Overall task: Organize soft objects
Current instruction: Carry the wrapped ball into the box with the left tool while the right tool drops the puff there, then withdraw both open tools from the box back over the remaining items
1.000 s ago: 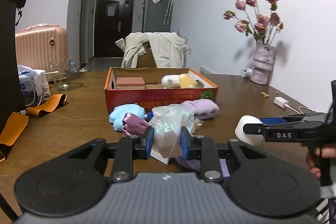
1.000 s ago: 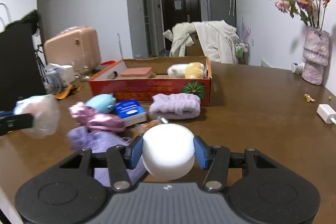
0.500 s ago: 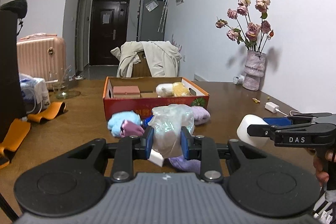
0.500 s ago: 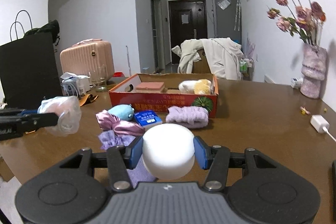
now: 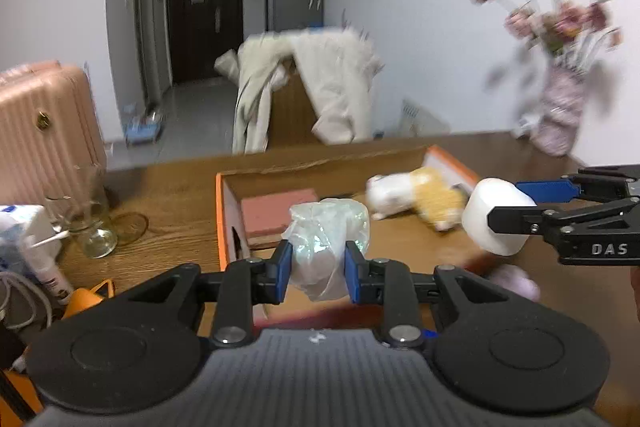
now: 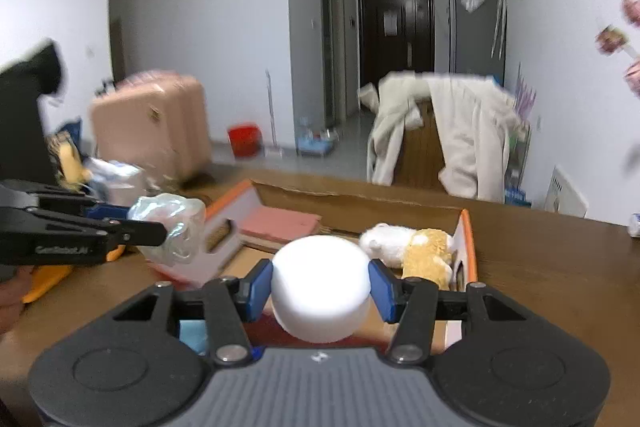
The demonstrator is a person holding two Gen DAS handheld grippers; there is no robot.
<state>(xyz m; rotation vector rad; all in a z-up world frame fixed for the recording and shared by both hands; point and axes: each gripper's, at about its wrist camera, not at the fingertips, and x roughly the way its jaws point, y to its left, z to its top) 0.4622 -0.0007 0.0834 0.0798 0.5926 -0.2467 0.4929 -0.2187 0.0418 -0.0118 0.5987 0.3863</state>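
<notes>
My left gripper [image 5: 316,269] is shut on a crinkly clear plastic bundle [image 5: 326,235] and holds it above the near left part of the orange cardboard box [image 5: 219,211]. My right gripper [image 6: 320,293] is shut on a white foam ball [image 6: 320,287], held above the box's near edge. In the left wrist view the ball [image 5: 496,221] hangs at the right over the box. In the right wrist view the bundle [image 6: 168,223] hangs at the left. Inside the box lie a pink pad [image 5: 276,211] and a white and yellow plush toy [image 5: 416,197].
A purple soft item [image 5: 516,285] lies on the wooden table [image 5: 168,203] in front of the box. A glass jar [image 5: 86,223], a white packet [image 5: 24,239] and orange straps [image 5: 86,301] sit at the left. A flower vase [image 5: 560,115] stands far right. A chair with a coat [image 5: 304,87] stands behind the table.
Both grippers have risen and moved forward over the box, each still holding its item. The box now lies right below them, and the loose soft items on the table have dropped out of view.
</notes>
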